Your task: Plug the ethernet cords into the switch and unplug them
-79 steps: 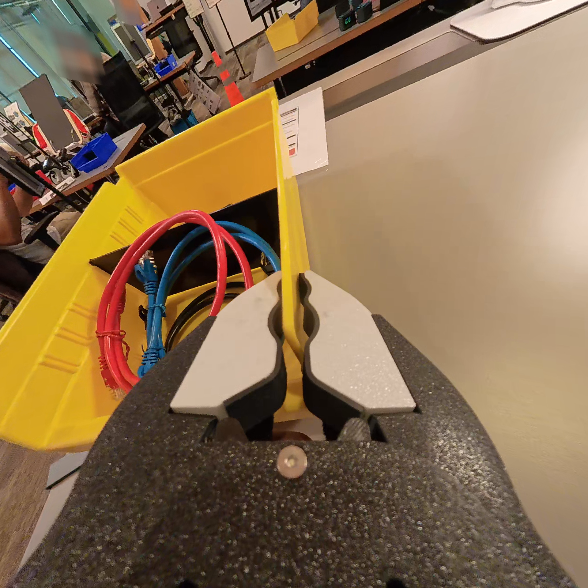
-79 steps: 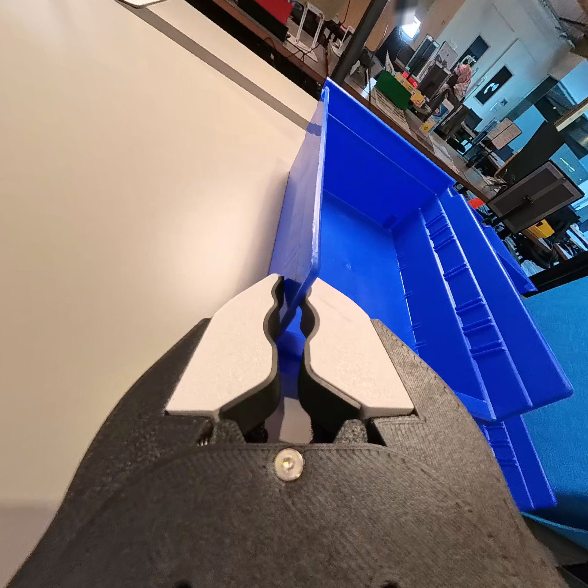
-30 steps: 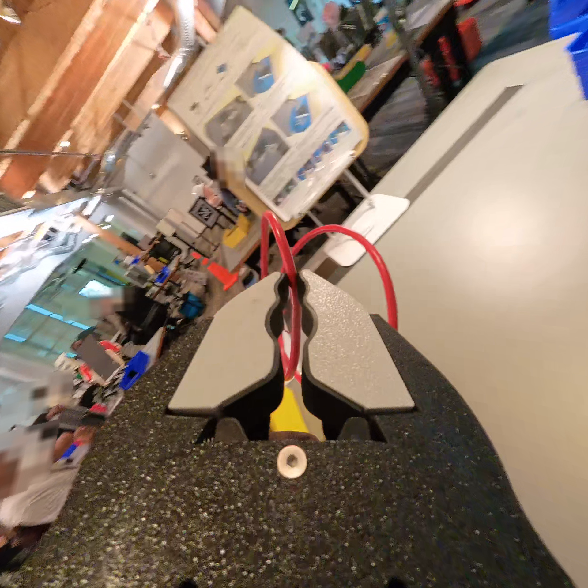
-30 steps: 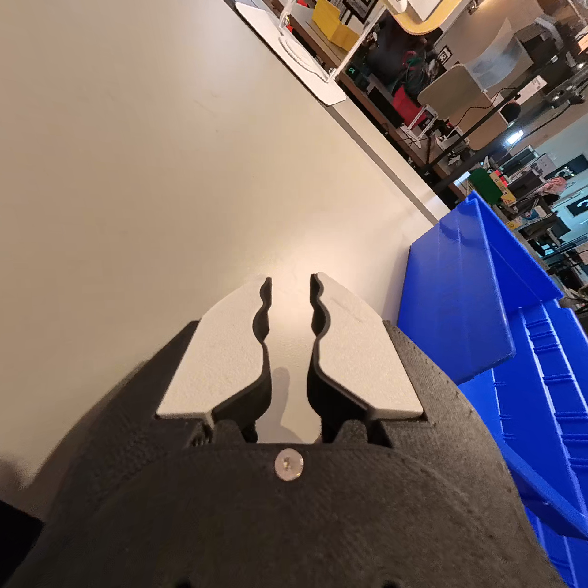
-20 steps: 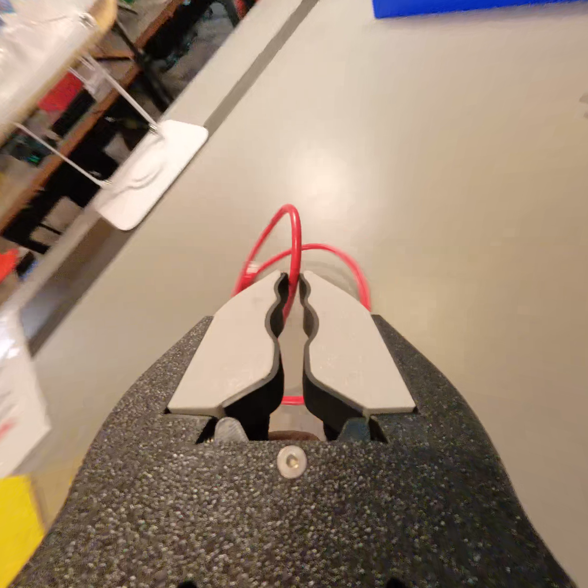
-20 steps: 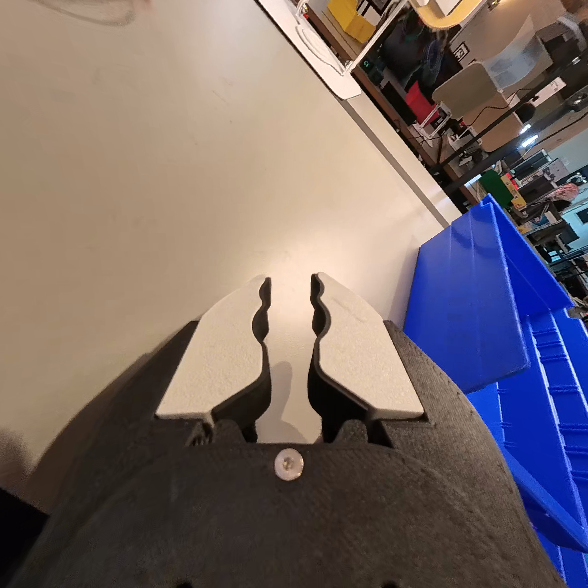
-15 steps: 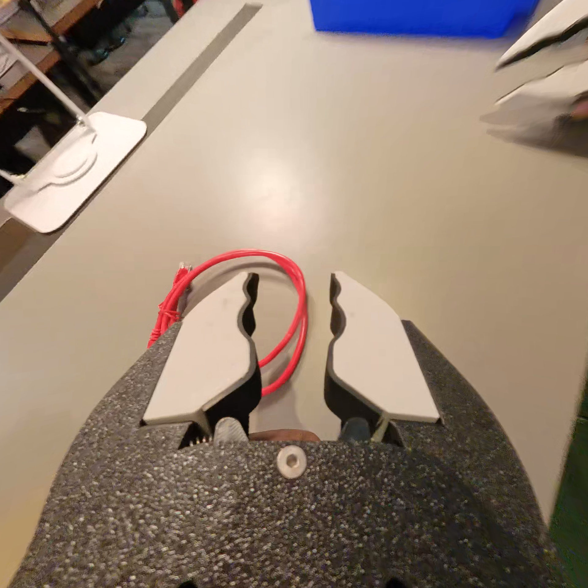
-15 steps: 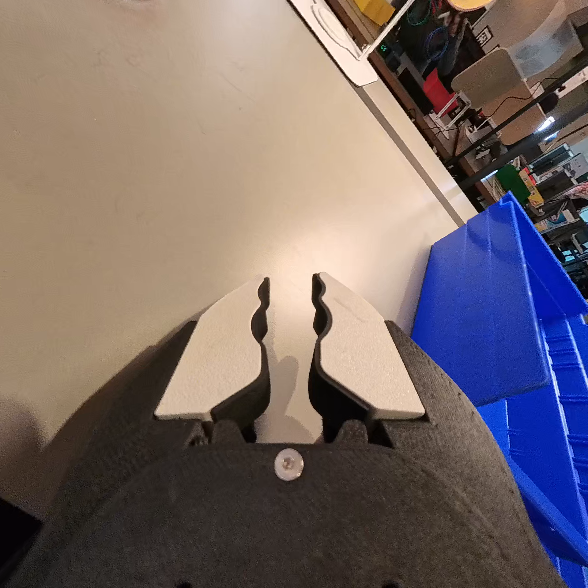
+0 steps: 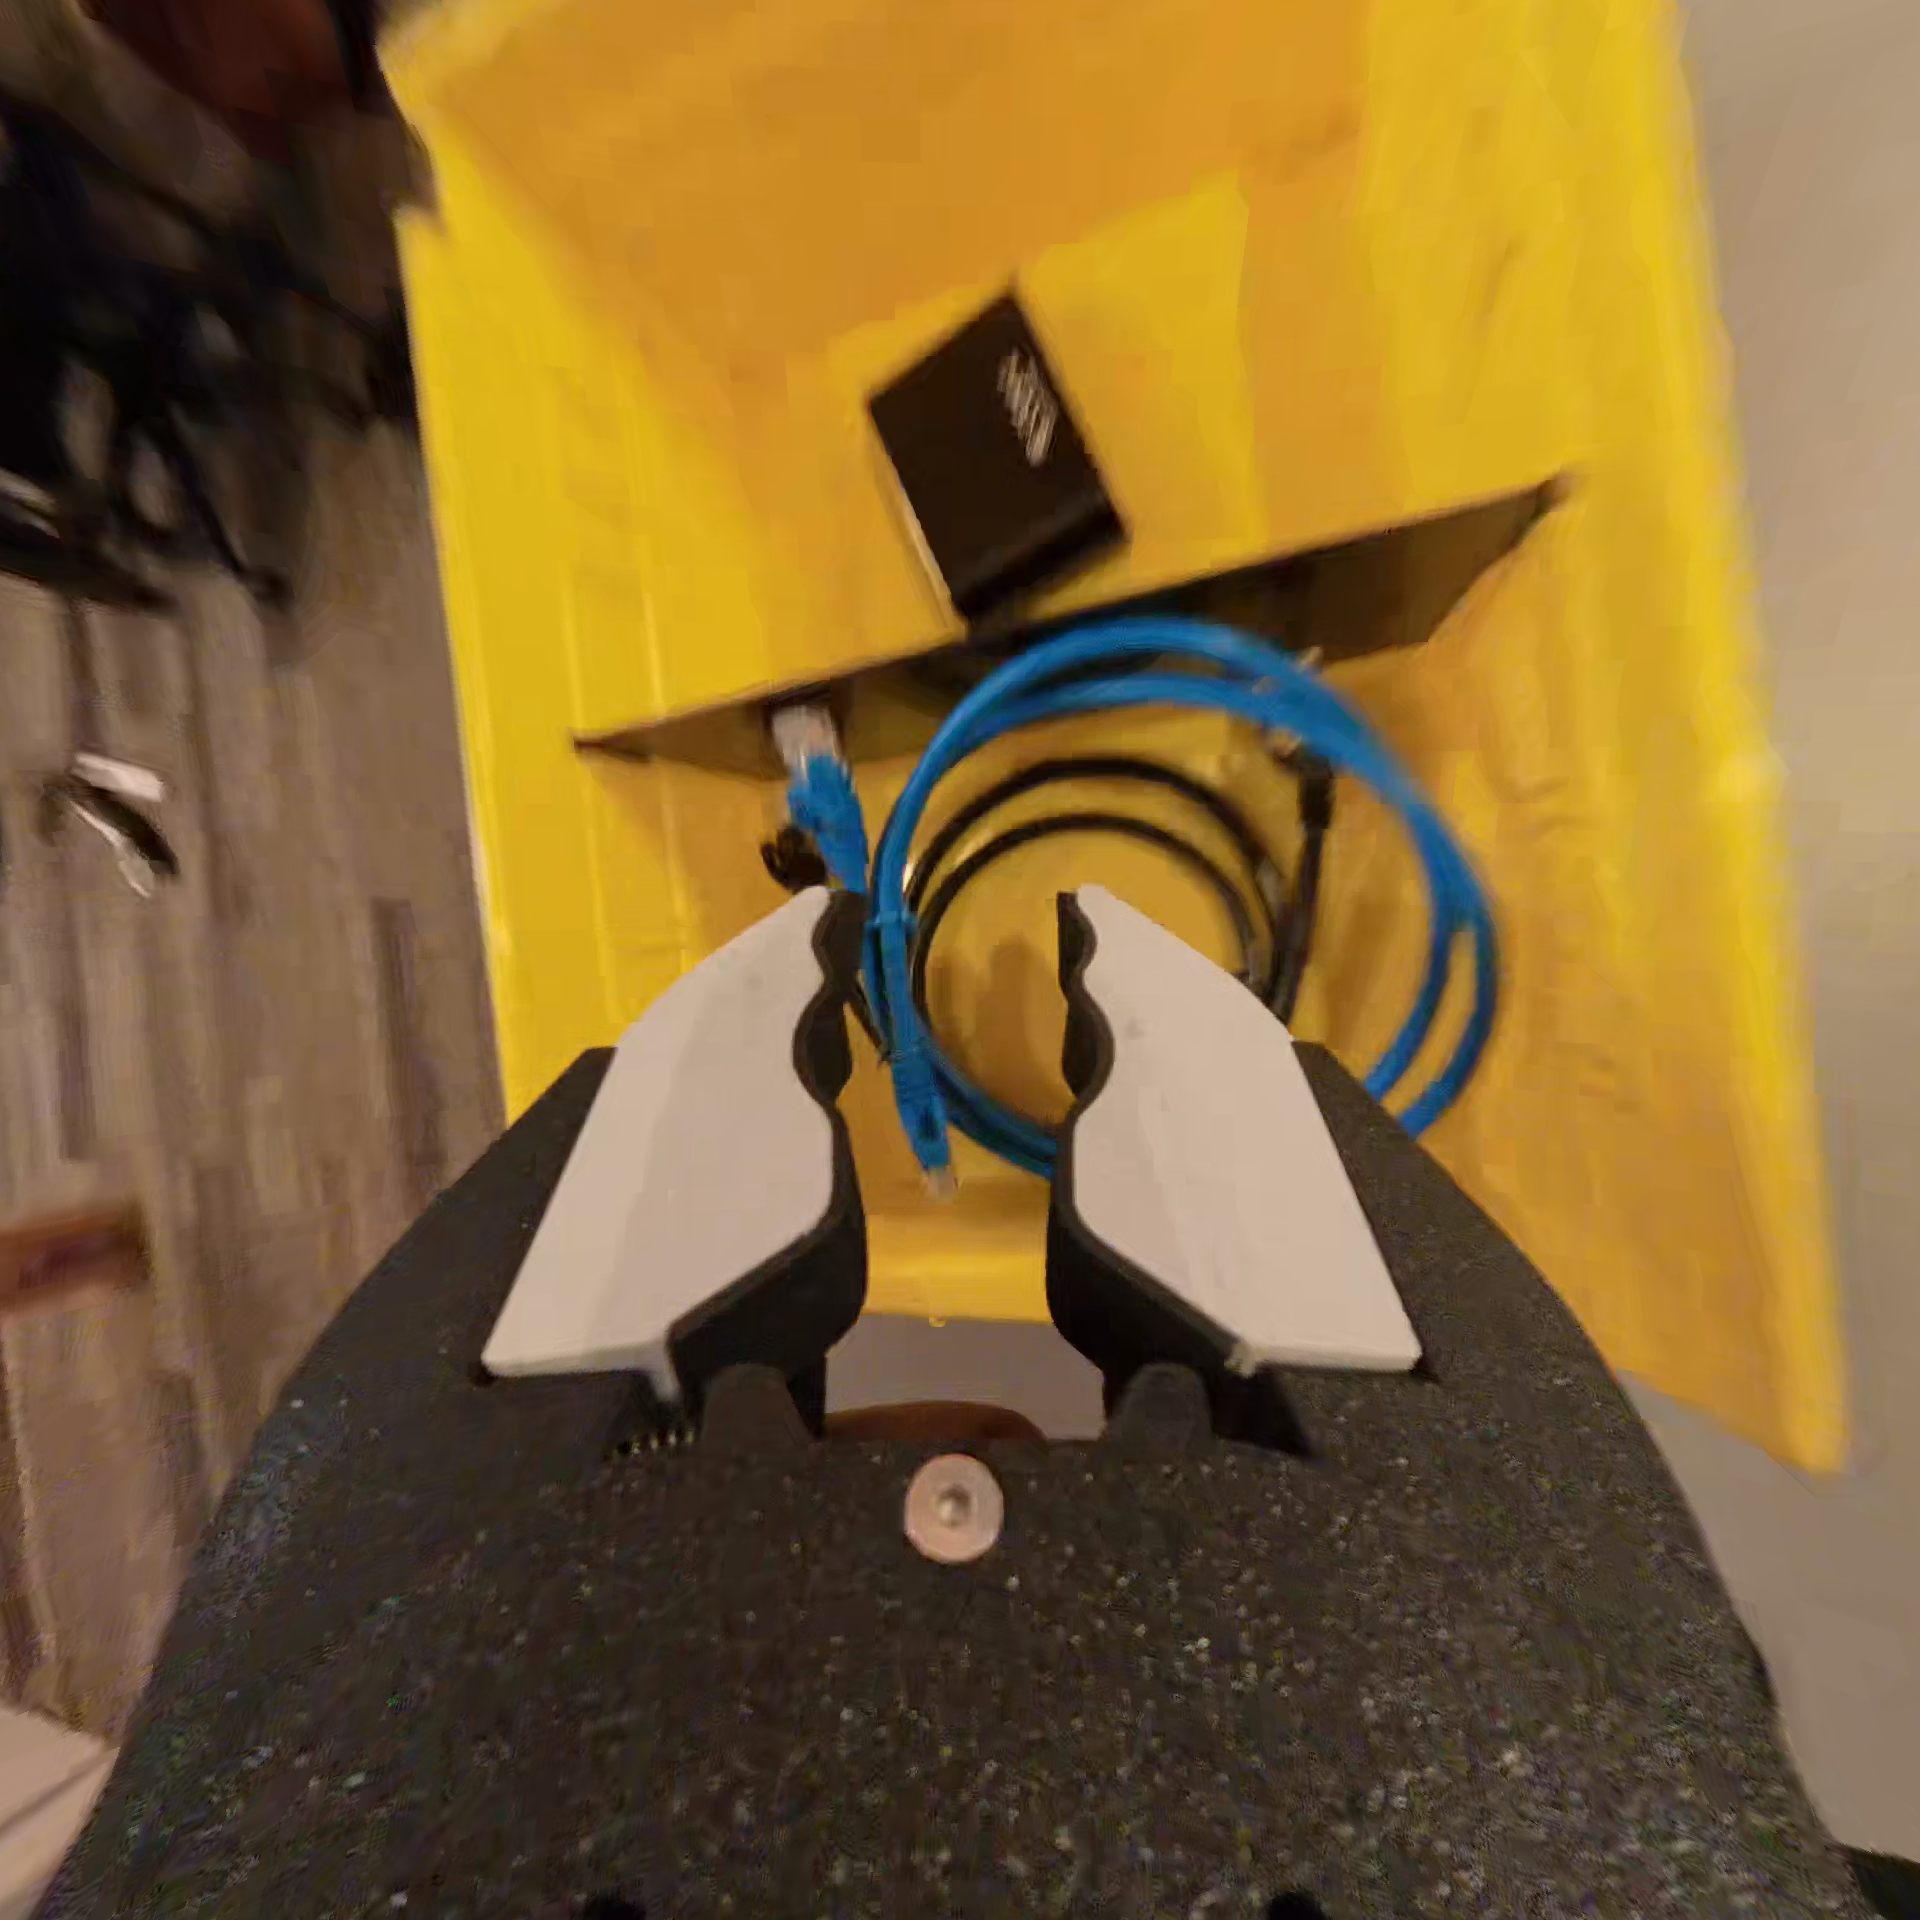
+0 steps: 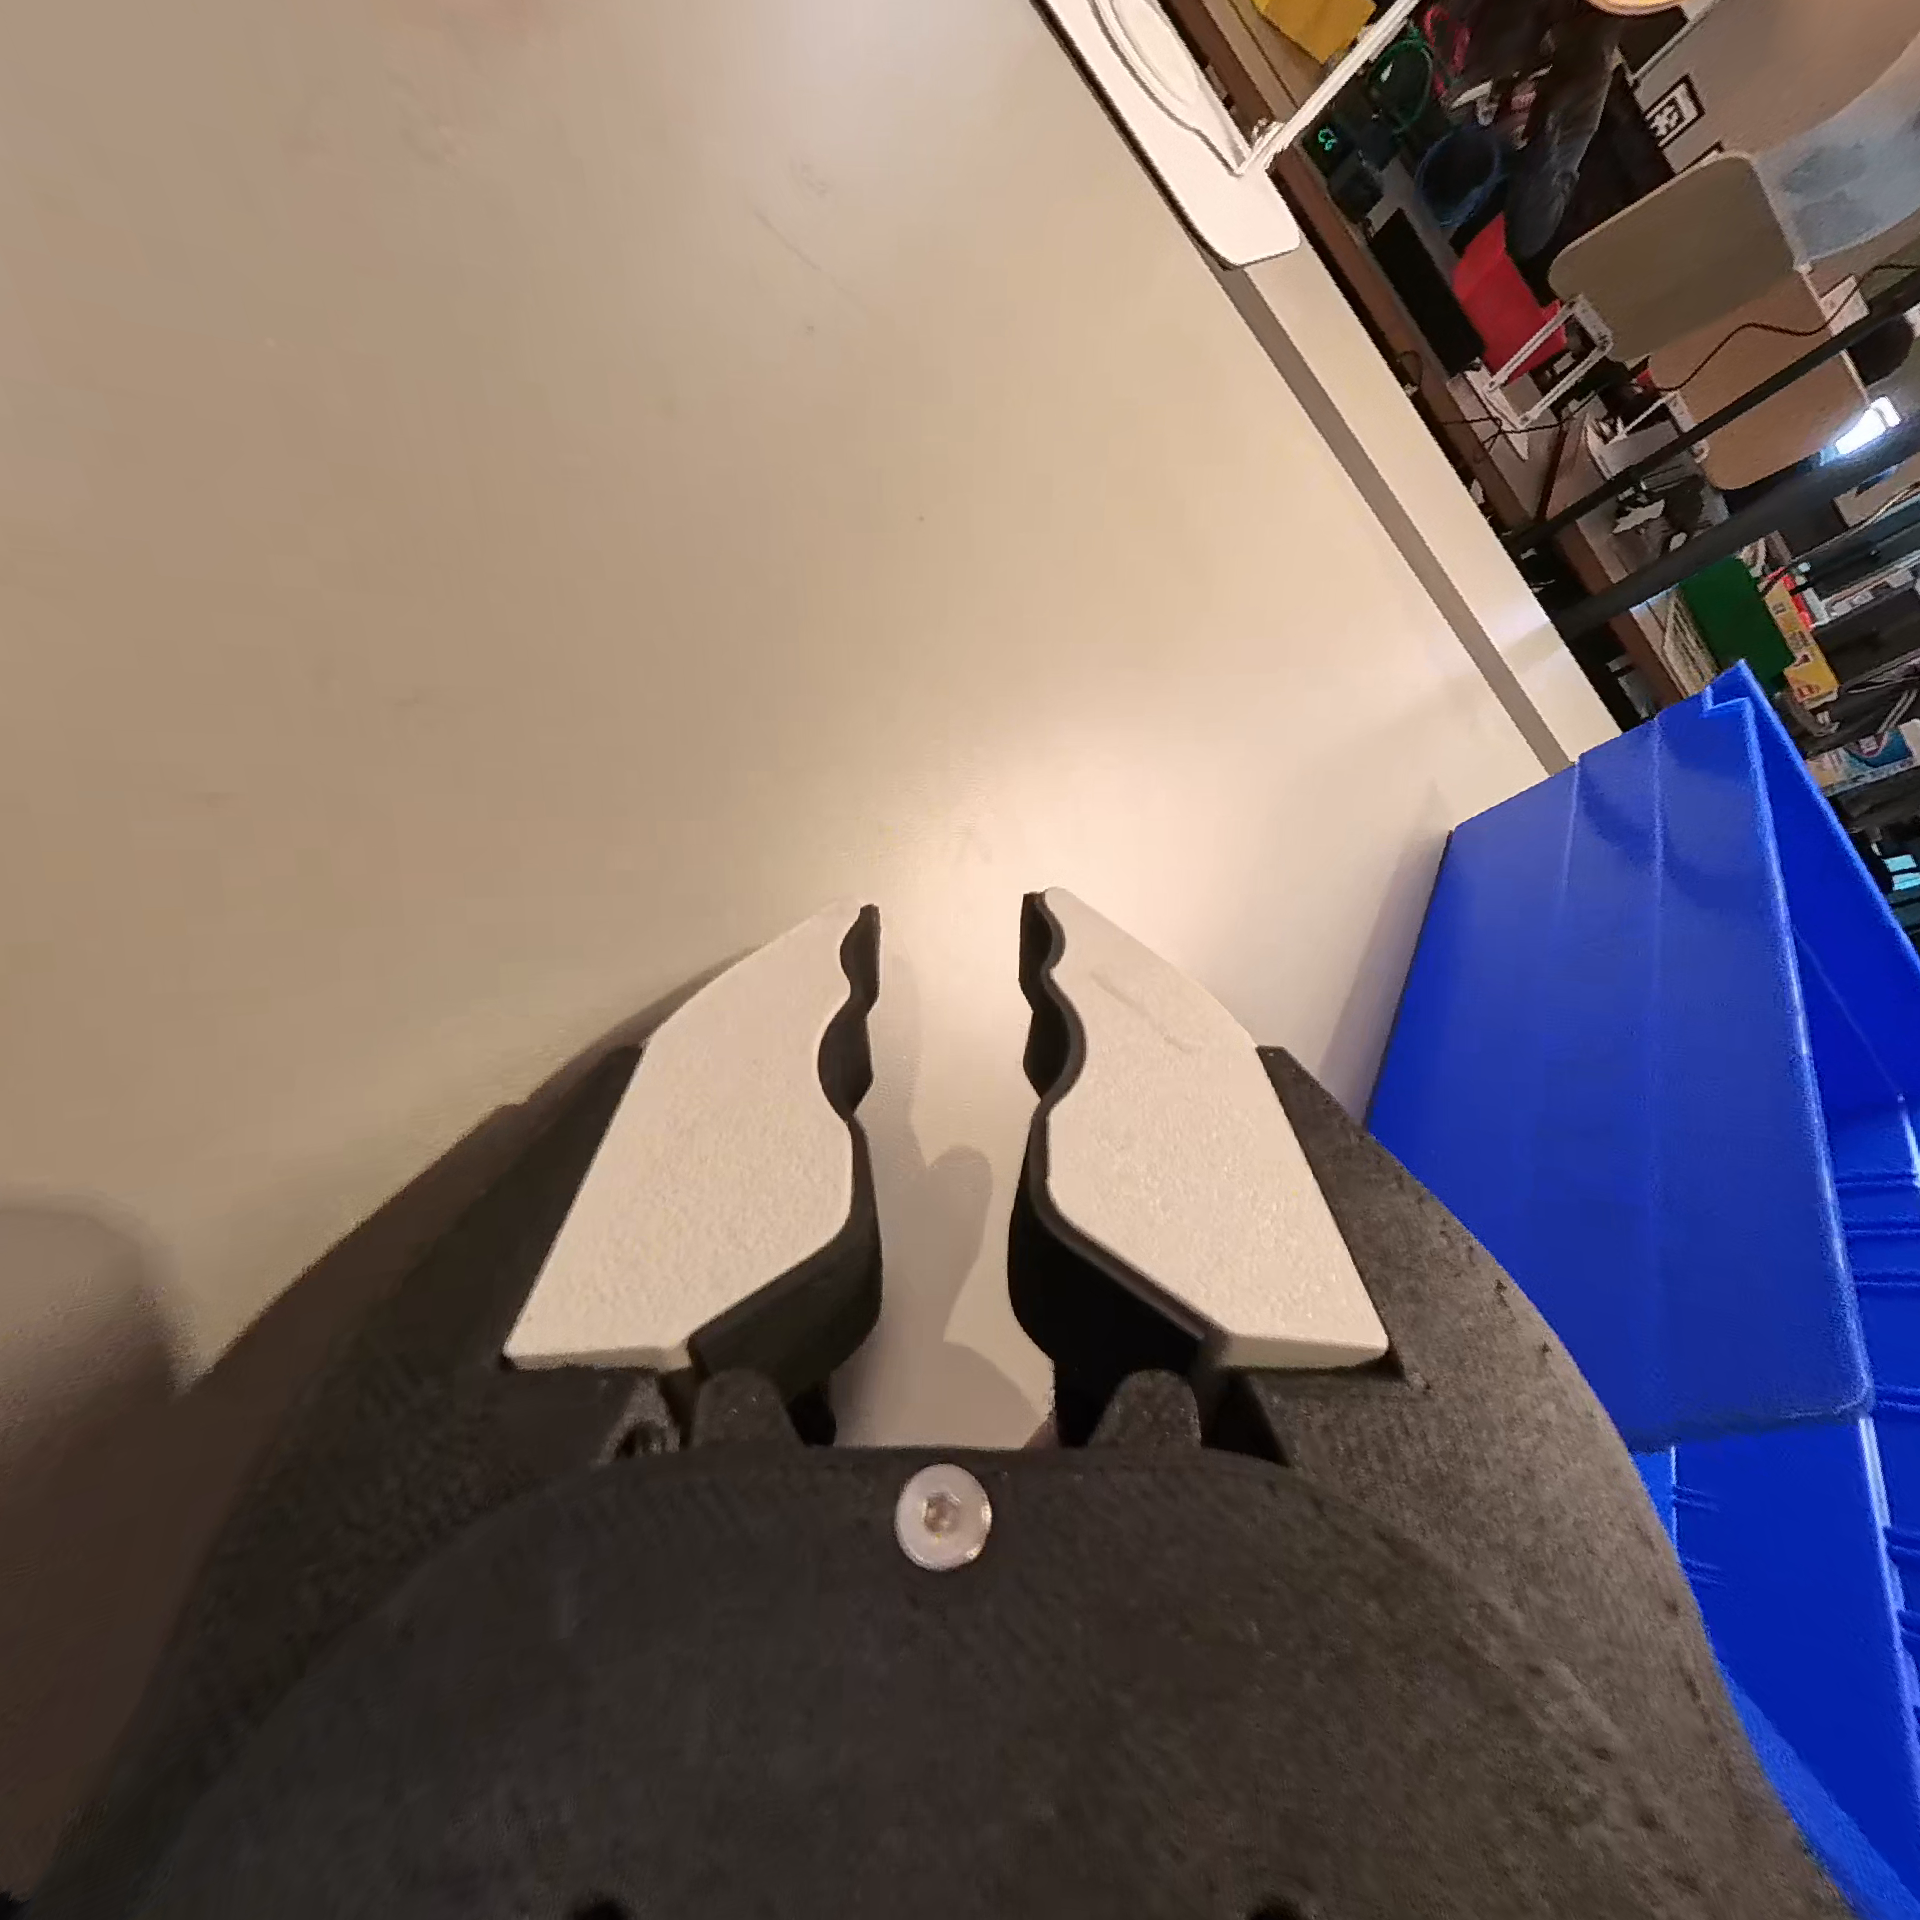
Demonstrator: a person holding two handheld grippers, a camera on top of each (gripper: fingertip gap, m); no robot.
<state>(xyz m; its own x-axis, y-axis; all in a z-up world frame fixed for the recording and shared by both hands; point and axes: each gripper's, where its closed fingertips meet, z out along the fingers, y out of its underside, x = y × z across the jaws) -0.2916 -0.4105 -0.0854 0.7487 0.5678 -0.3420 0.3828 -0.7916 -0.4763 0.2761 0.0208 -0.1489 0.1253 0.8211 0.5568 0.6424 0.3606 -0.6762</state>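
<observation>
- Tongs, left (image 9: 954, 925): jaws apart, empty, poised over the near end of the yellow bin (image 9: 540, 520), which sits at the tabletop's edge beside the floor.
- Tongs, right (image 10: 951, 935): jaws apart, empty, above bare tabletop (image 10: 520, 520), just beside the blue bin (image 10: 1600, 1091).
- Blue cord (image 9: 1195, 675): coiled in the bin's near compartment, tied at one side, lying over a black cord (image 9: 1101, 821). One blue plug (image 9: 935, 1138) points toward the tongs.
- Switch (image 9: 997, 457): small black box in the far compartment, behind a dark divider (image 9: 1403, 592).
- Handling, as judged: cord light, limp and springy, so the coil may drag along; grip at the stiff boot behind the plug, whose clip looks fragile.
- Hard to read: left view is motion-blurred; switch ports are not visible; black cord's ends are unclear.
</observation>
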